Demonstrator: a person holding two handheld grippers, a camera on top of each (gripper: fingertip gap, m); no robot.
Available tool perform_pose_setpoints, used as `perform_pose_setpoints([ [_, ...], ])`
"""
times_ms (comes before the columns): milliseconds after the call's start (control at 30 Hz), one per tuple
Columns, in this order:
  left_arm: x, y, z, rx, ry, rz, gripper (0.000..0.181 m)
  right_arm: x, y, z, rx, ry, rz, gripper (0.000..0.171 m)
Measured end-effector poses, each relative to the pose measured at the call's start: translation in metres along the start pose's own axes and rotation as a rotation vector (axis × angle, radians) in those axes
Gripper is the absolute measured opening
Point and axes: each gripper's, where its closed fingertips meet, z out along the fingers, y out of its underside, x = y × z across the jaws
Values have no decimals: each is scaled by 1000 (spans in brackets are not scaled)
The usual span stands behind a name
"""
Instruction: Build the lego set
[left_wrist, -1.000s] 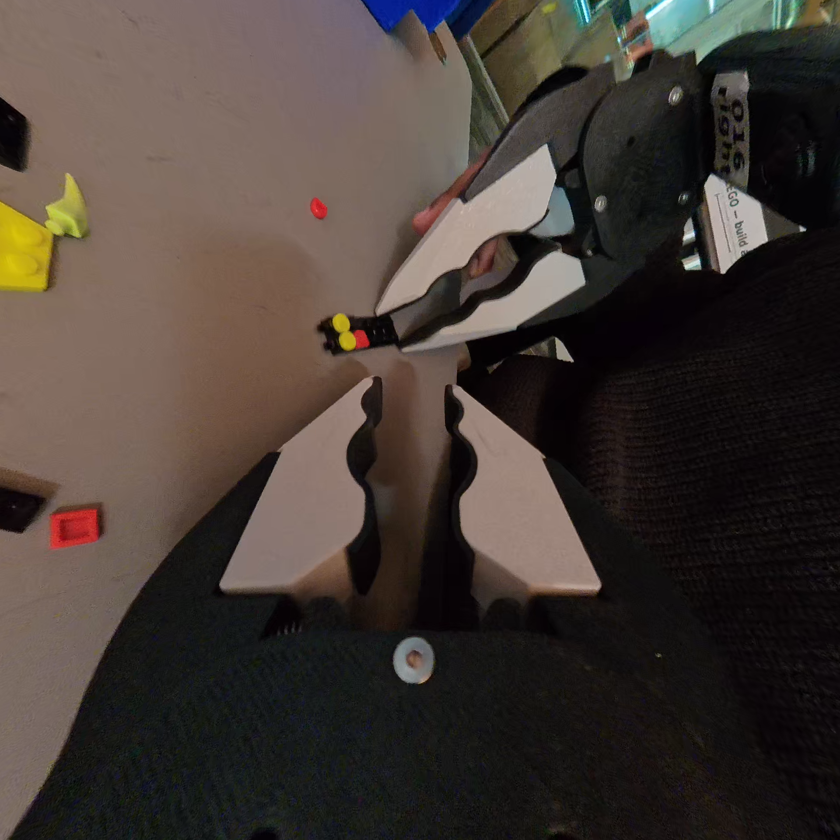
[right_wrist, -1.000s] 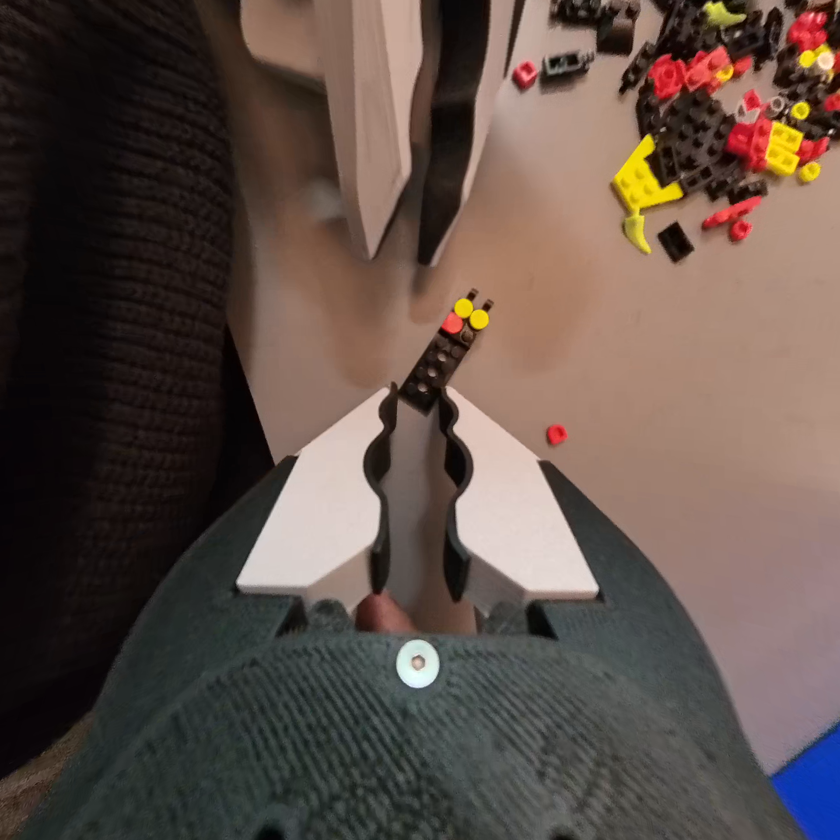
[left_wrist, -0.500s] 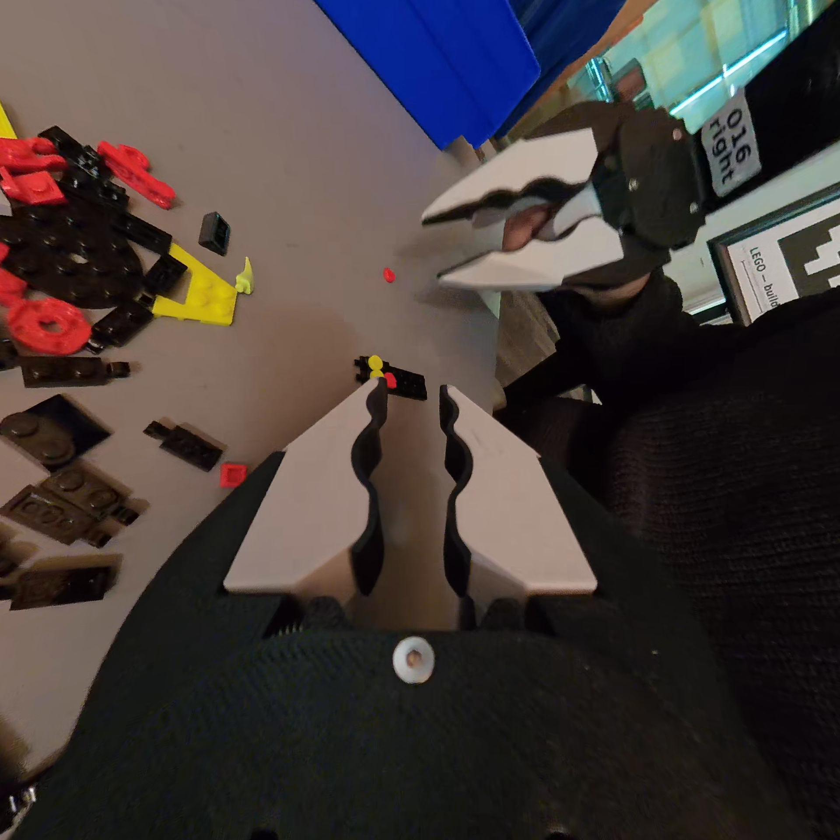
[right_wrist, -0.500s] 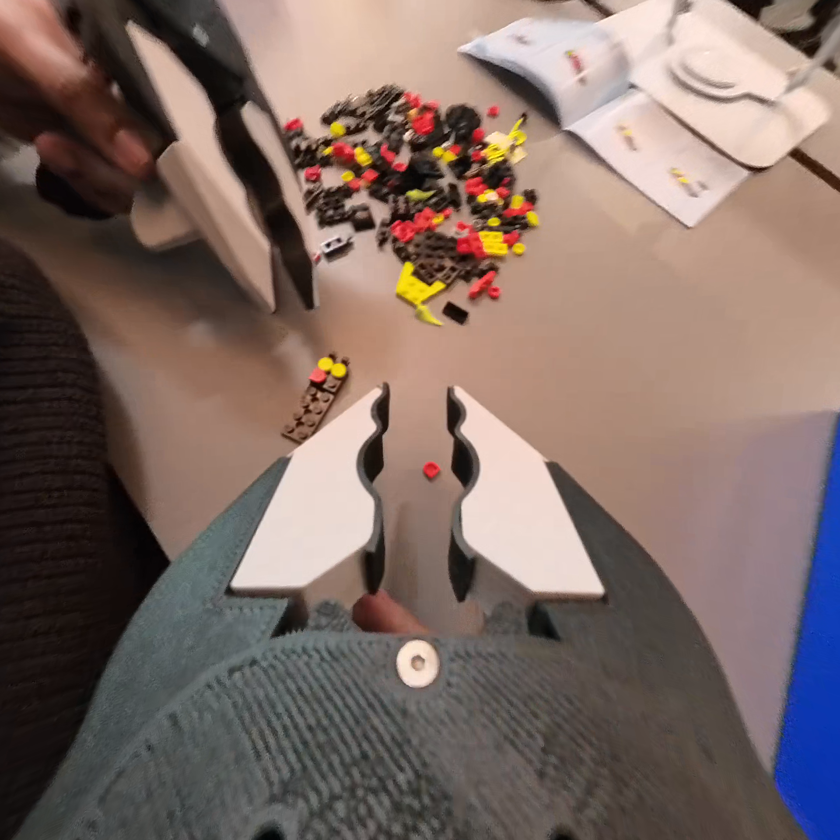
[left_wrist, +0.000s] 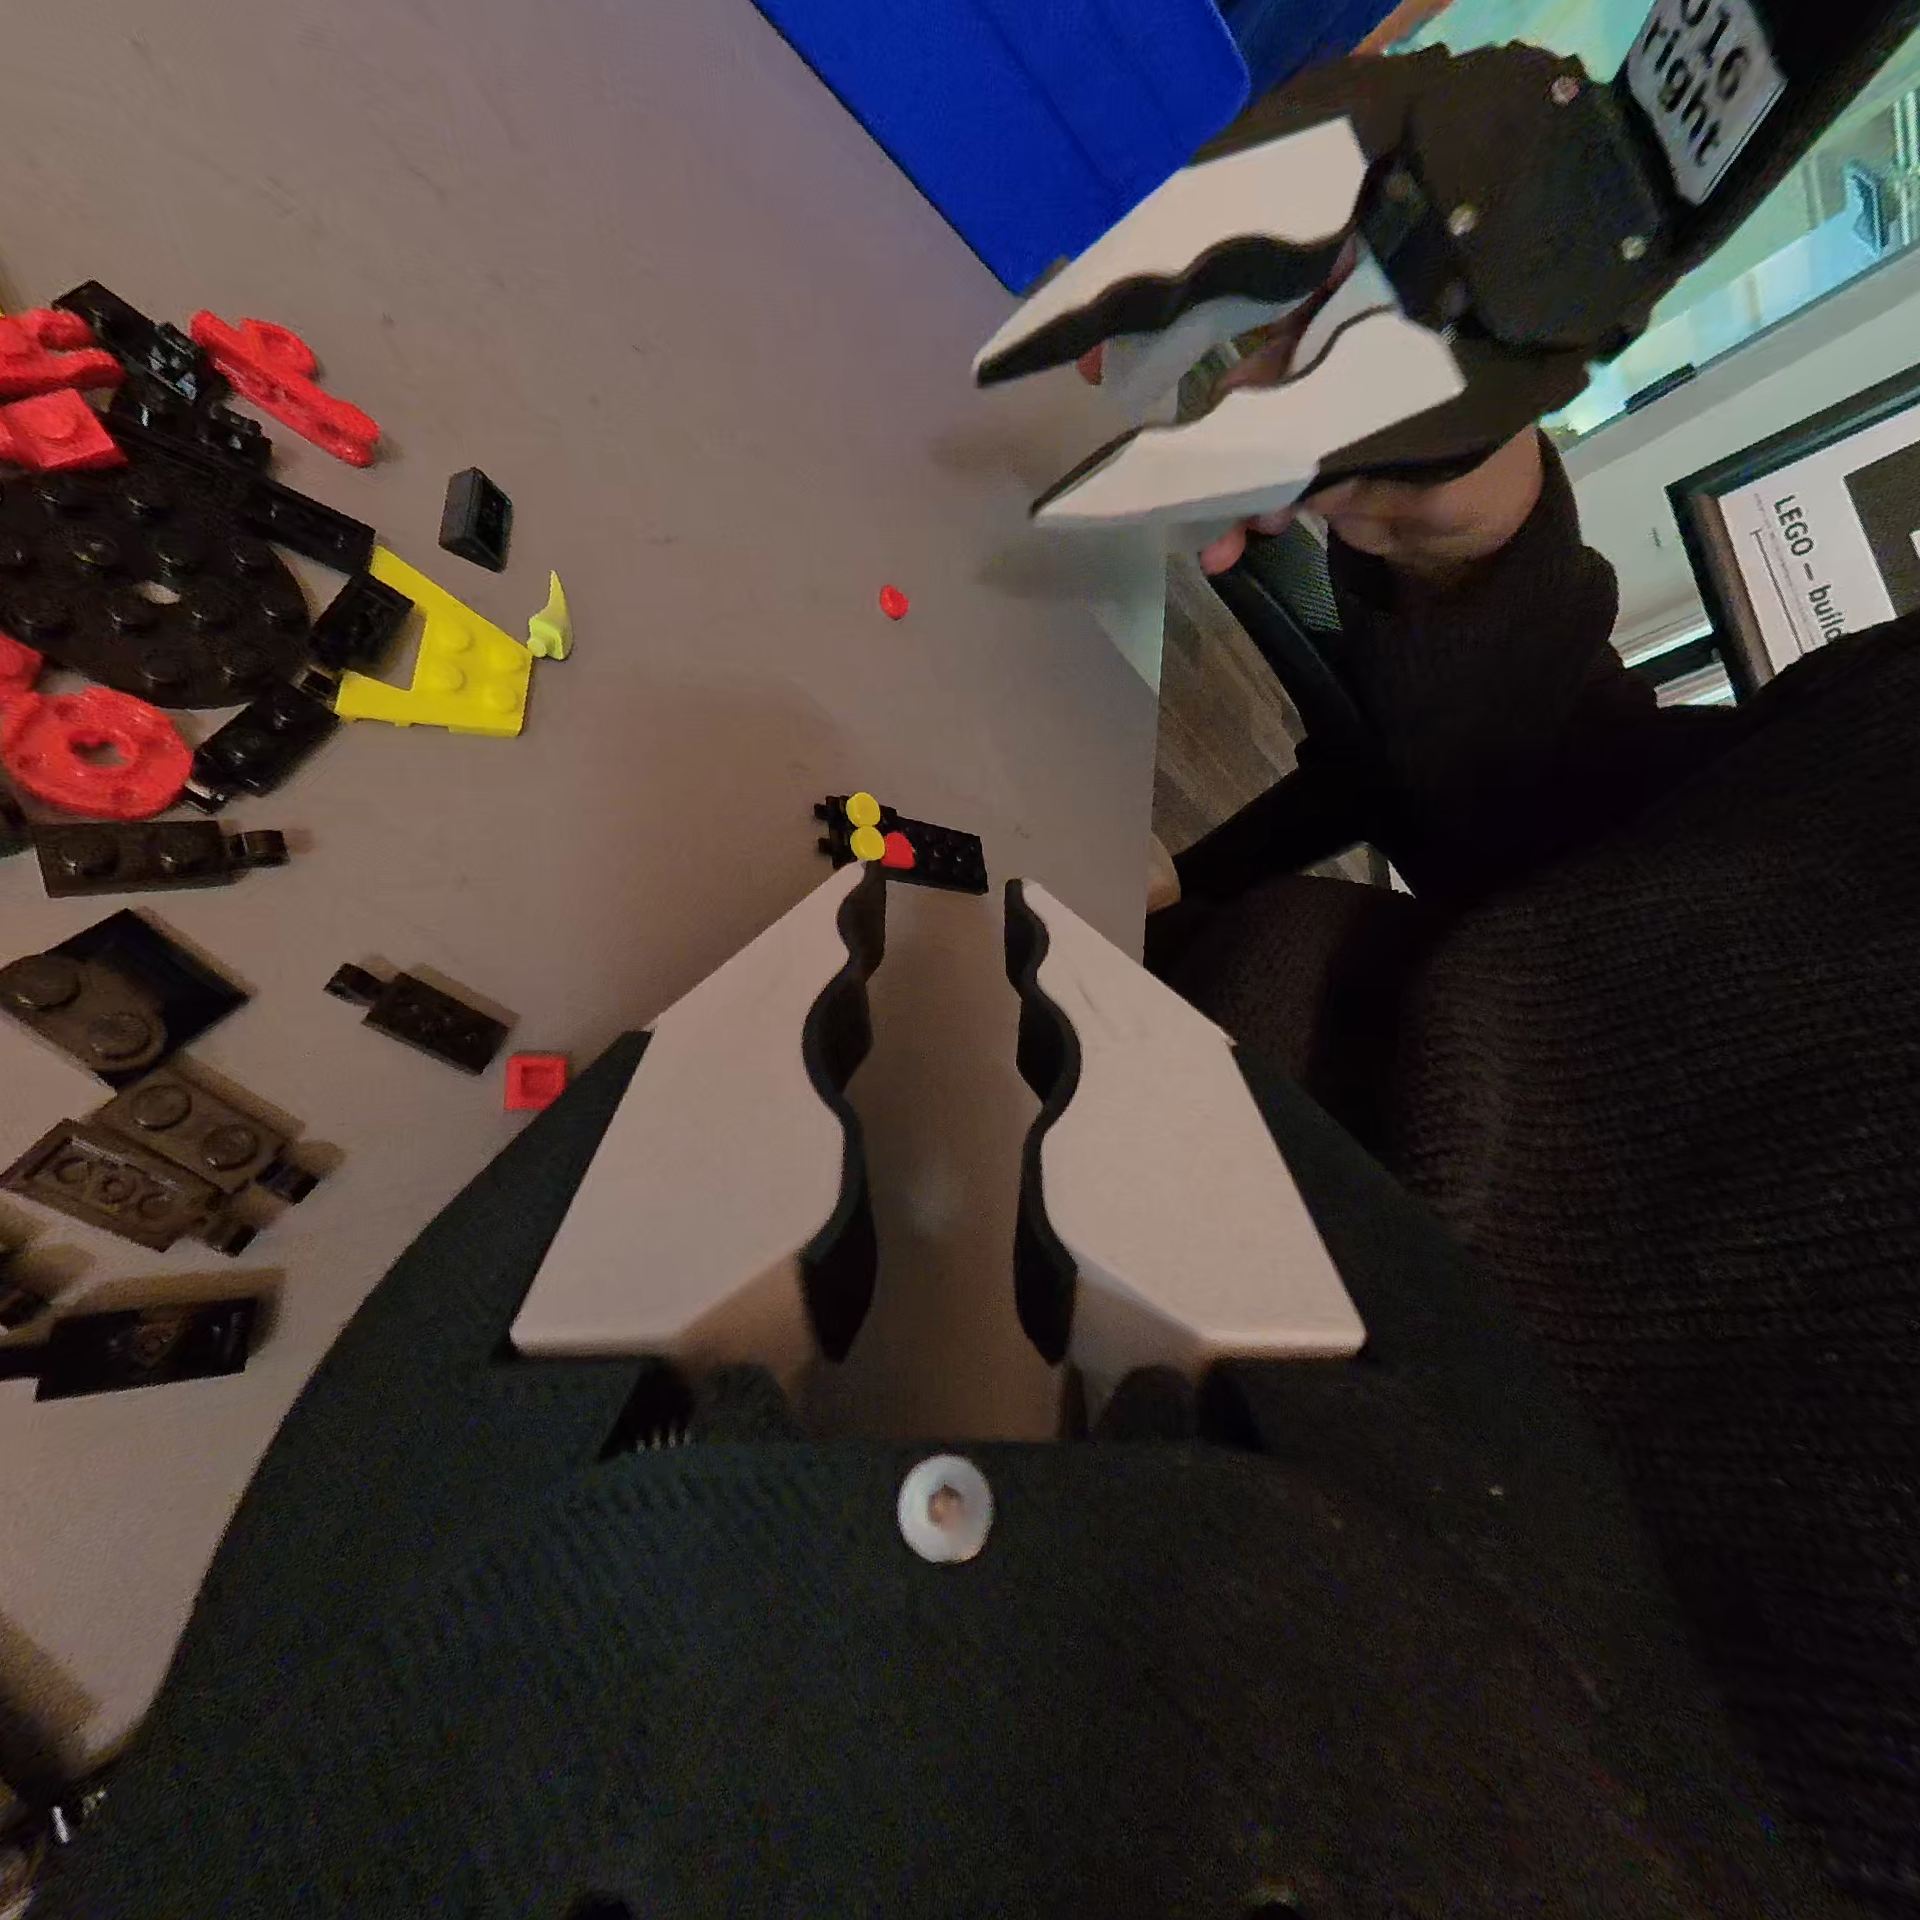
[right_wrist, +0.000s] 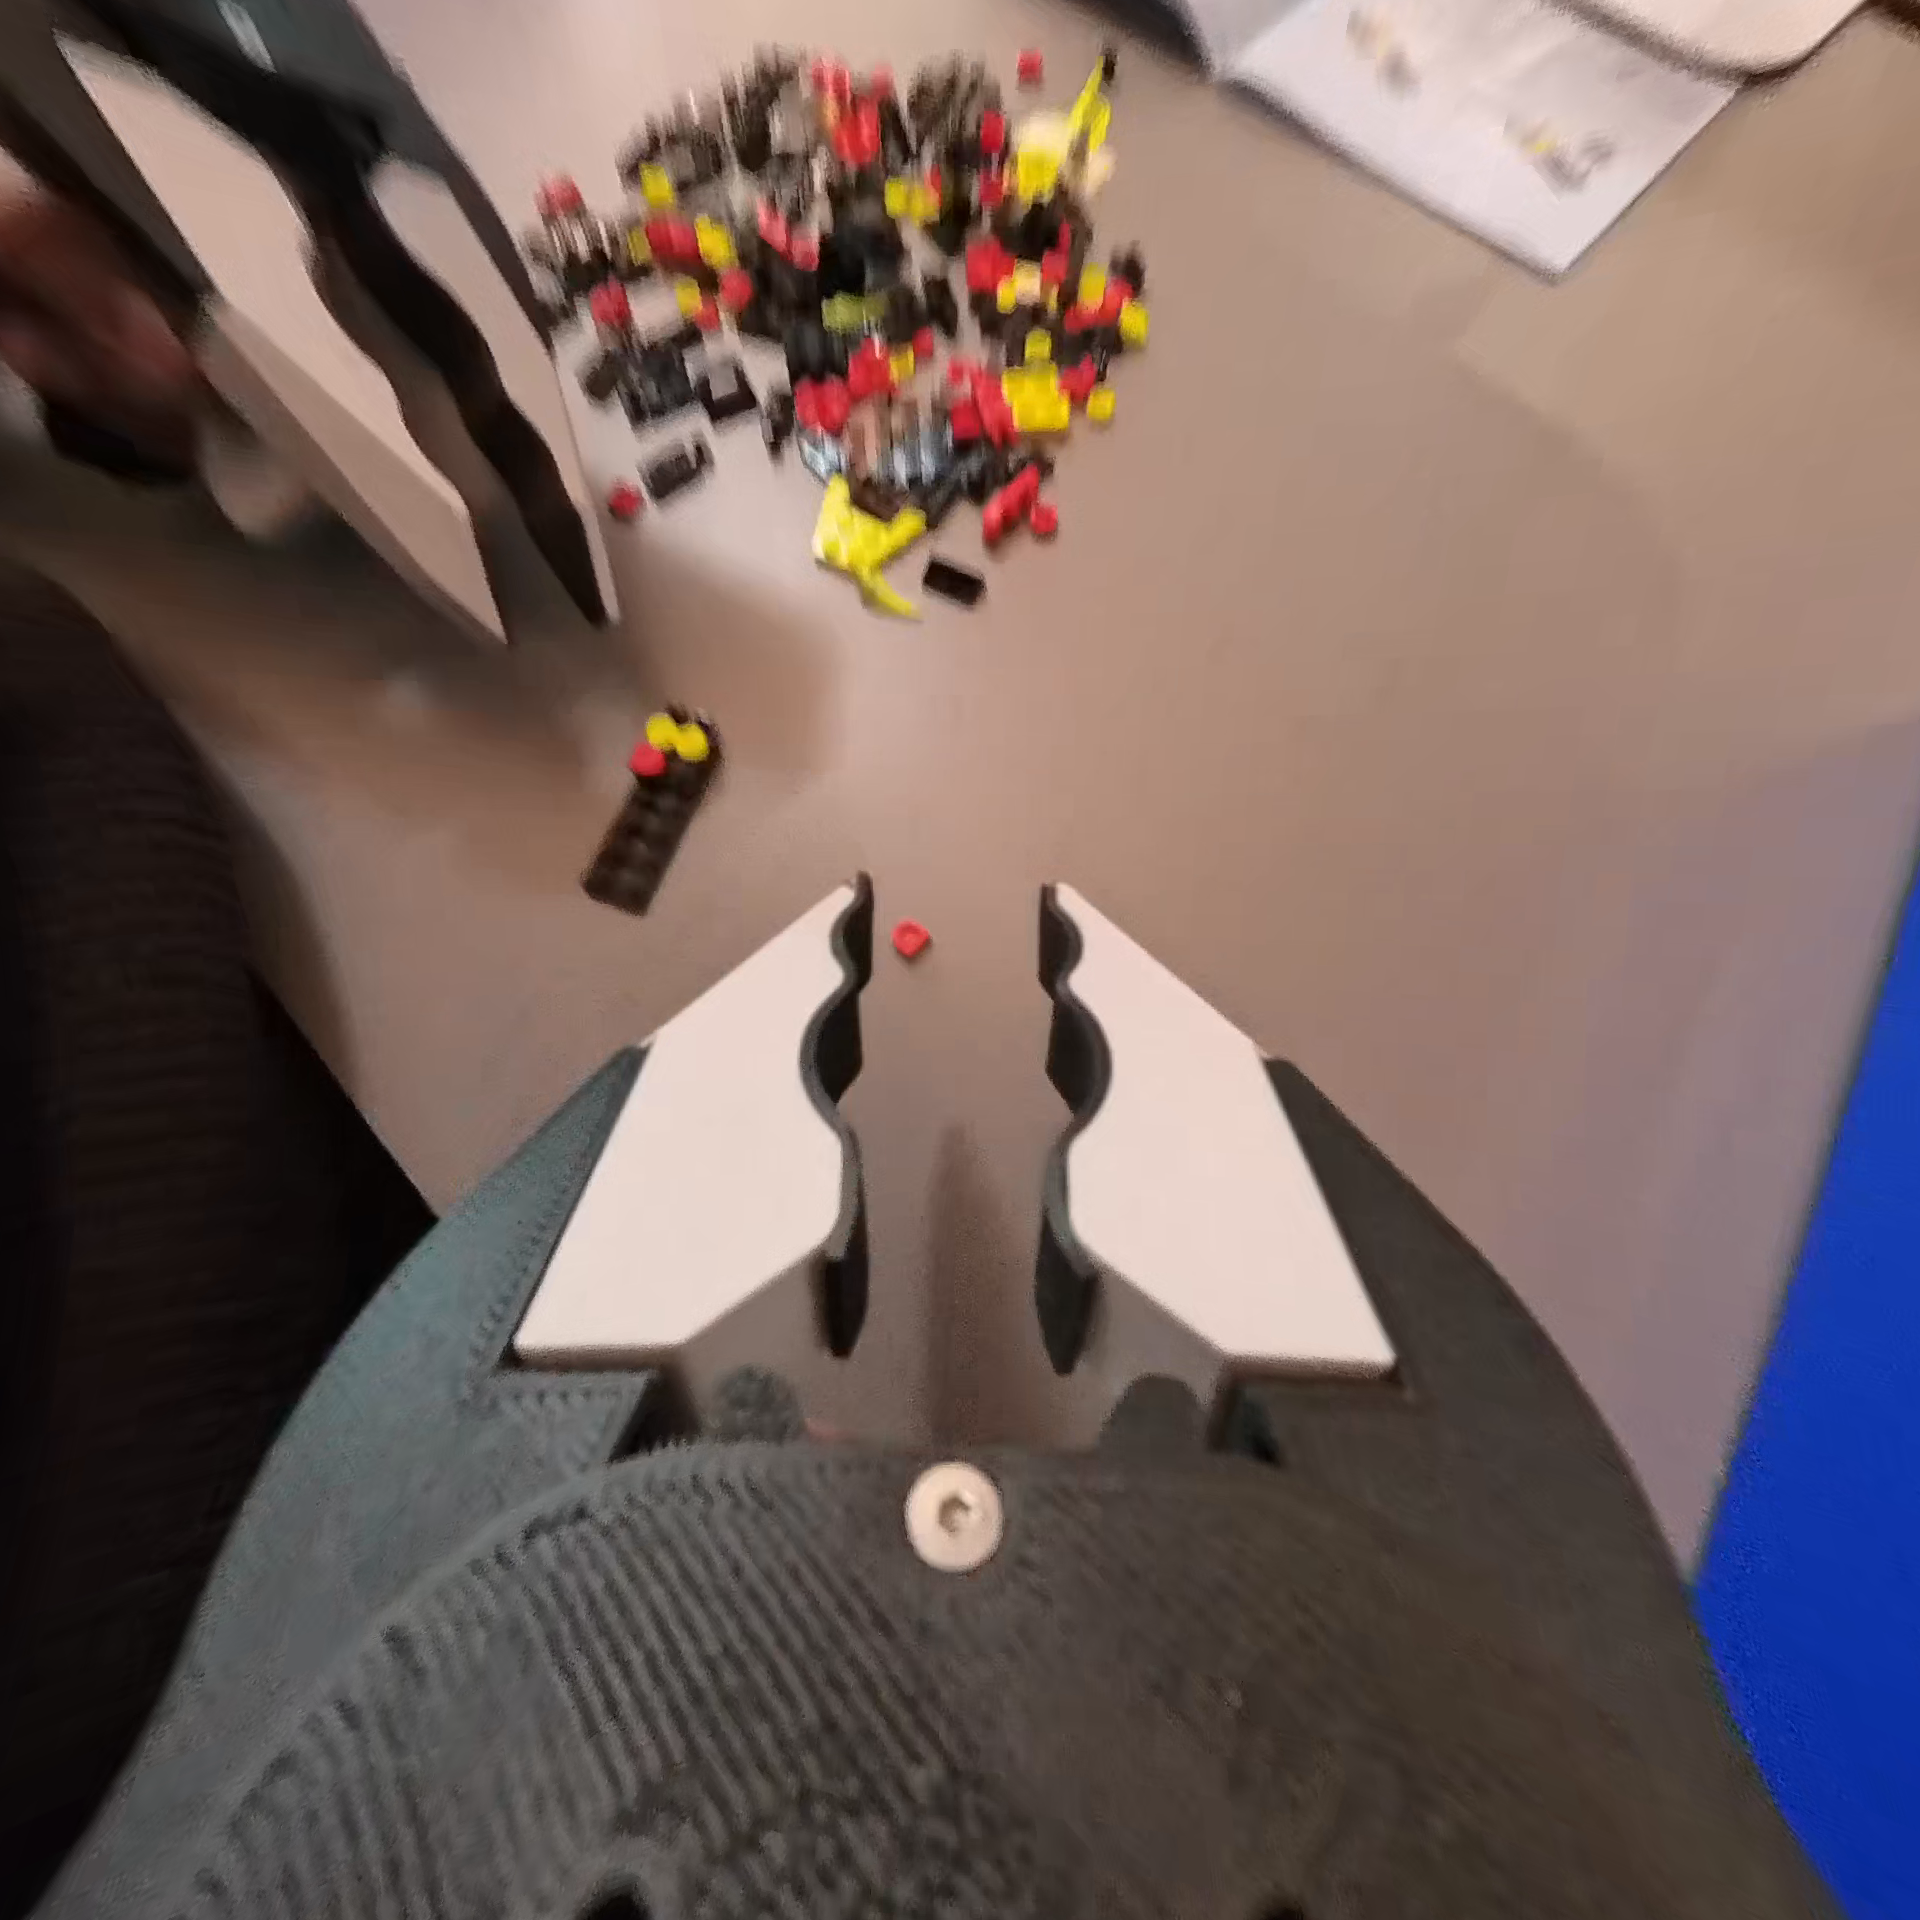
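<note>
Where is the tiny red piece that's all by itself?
The tiny red piece lies on the table, just ahead of the open right gripper in the right wrist view, right of the black plate with yellow studs.

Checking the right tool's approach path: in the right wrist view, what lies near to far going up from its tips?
right tool → small red piece between its tips → black plate with yellow and red studs → lone black brick → mixed brick pile → instruction booklet.
</note>
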Motion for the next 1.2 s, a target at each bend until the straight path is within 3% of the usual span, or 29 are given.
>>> perform_pose_setpoints([
  [233, 2, 0, 0, -1, 16, -7, 20, -11, 38, 27, -276, -1, -131, 32],
  [567, 7, 3, 3, -17, 25, 8, 20, -12, 32, 36, -262, -34, -80, 8],
  [700, 10, 2, 3, -11, 21, 42, 20, -20, 27, 39, -230, -40, -98, 8],
  [800, 18, -6, -1, 37, 30, 107, 20, -50, -3, 34, -64, -199, 18, 8],
  [933, 38, -21, -14, 138, 62, 253, 19, -90, -48, 7, 169, -582, 329, 8],
  [1033, 57, -25, -24, 187, 84, 418, 14, -103, -51, -6, 184, -815, 524, 8],
  [1200, 75, -6, -15, 128, 76, 639, 11, -116, -48, -11, 146, -961, 603, 7],
])
